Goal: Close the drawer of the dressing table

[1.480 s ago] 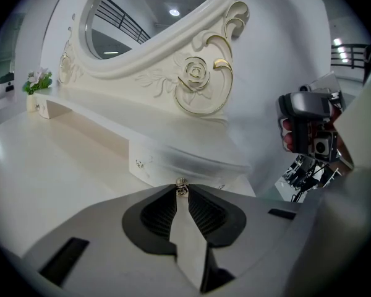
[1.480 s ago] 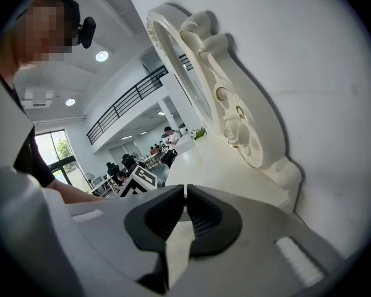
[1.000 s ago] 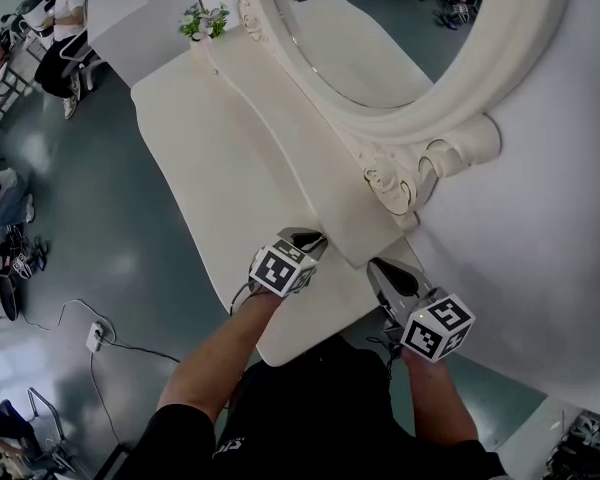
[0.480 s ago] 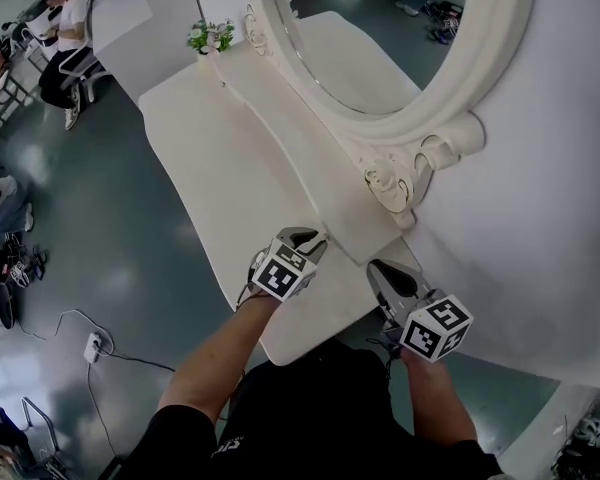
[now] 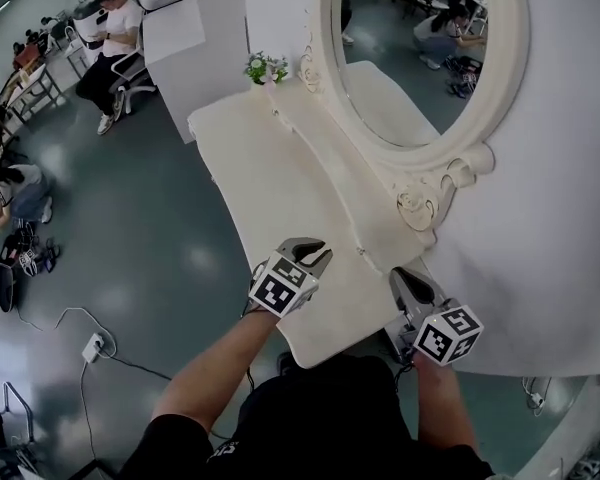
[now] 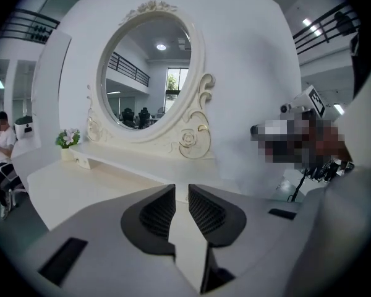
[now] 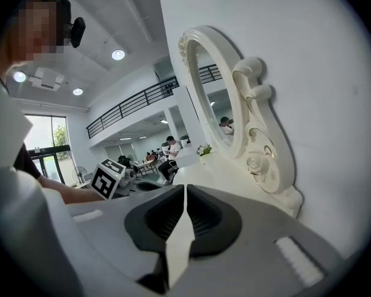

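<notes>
- Head view looks steeply down on the dressing table [image 5: 280, 183], which stands with its back along the white wall [image 5: 550, 218]; the oval mirror [image 5: 410, 58] rises from its rear shelf.
- From above I see only the cream table top. The drawer itself I cannot make out in any view, so I cannot say how far it is pushed in.
- Left gripper [image 5: 318, 251] hangs over the near end of the top, close to the front edge, with its marker cube [image 5: 283, 286] turned toward me.
- In the left gripper view, the jaws of this gripper [image 6: 181, 189] stand a little apart (a narrow gap, not wide). They have just been closing, and nothing is between the pads. The table top lies lower, and the jaws point toward the mirror frame.
- Right gripper [image 5: 400, 274] is at the near right corner of the table, beside the wall and near the carved scroll at the foot of the mirror frame.
- In the right gripper view, its jaws [image 7: 185, 189] are together at the tips and hold nothing.
- A small pot of flowers [image 5: 265, 66] stands at the far end of the shelf.
</notes>
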Demonstrator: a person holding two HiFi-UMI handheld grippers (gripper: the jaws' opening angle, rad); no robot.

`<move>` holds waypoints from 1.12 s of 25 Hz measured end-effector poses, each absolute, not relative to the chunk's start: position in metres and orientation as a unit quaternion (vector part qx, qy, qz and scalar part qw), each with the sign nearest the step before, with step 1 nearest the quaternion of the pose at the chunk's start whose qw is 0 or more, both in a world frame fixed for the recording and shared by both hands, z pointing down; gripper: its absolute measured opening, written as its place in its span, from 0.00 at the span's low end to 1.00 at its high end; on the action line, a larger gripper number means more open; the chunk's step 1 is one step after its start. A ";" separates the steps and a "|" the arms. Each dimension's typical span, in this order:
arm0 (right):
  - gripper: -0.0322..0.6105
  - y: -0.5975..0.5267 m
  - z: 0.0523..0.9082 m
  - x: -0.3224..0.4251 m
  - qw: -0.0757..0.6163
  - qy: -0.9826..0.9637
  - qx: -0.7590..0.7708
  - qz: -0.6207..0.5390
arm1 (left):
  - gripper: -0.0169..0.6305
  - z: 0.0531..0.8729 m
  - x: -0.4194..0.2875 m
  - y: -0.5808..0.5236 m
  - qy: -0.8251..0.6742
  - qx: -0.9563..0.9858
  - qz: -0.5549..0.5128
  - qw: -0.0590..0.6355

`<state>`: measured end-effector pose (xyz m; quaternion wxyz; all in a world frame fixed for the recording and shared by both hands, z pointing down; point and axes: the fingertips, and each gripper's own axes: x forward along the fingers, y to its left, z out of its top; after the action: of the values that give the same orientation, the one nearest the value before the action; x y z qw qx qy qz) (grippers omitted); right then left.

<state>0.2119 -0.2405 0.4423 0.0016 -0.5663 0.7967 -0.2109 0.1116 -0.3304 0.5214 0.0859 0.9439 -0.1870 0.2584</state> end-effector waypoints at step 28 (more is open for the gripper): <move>0.07 -0.226 0.352 0.222 0.025 0.863 -0.491 -0.115 | 0.08 0.394 0.033 -0.283 -0.357 0.921 0.119 0.102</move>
<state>0.2220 -0.2263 0.3523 0.0254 -0.4910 0.8631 -0.1149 0.0328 -0.2827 0.3942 0.1021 0.9209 -0.3571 0.1187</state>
